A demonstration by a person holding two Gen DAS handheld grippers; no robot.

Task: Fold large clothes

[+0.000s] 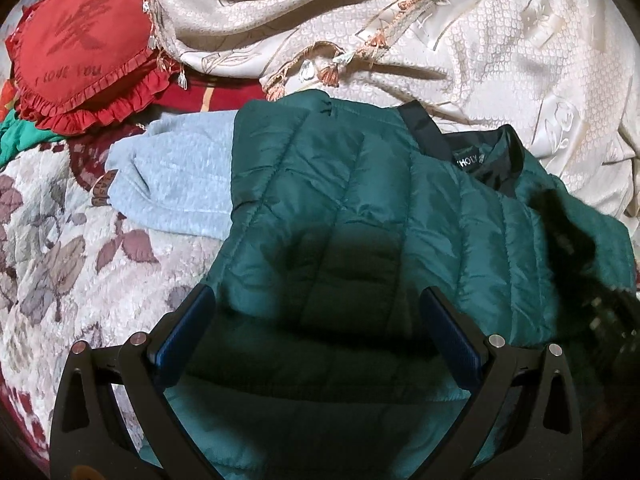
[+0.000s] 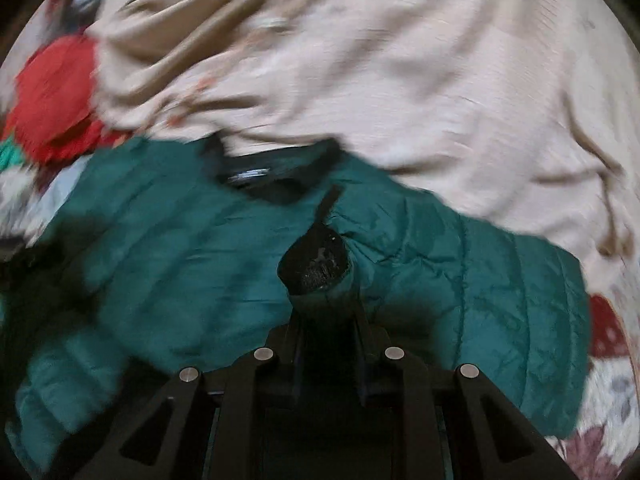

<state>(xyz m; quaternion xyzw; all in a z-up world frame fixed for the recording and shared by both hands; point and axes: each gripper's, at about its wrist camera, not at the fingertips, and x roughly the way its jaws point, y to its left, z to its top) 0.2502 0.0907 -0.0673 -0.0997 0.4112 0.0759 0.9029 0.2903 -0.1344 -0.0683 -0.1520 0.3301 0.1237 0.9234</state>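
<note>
Jaws: right gripper (image 2: pixel 325 280) clenches a jacket (image 2: pixel 160 240) cuff; left gripper (image 1: pixel 318 344) gapes, jacket body directly ahead.

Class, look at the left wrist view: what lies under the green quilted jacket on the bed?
A light blue fleece garment pokes out from beneath the green quilted jacket, on the floral bedspread. How far it extends underneath is hidden.

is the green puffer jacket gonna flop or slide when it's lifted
Likely floppy: the jacket drapes in soft quilted folds, so unheld parts should sag. Its shiny shell looks slippery, so it may slide in a light pinch. The right gripper has bunched a fold, suggesting it compresses easily.
</note>
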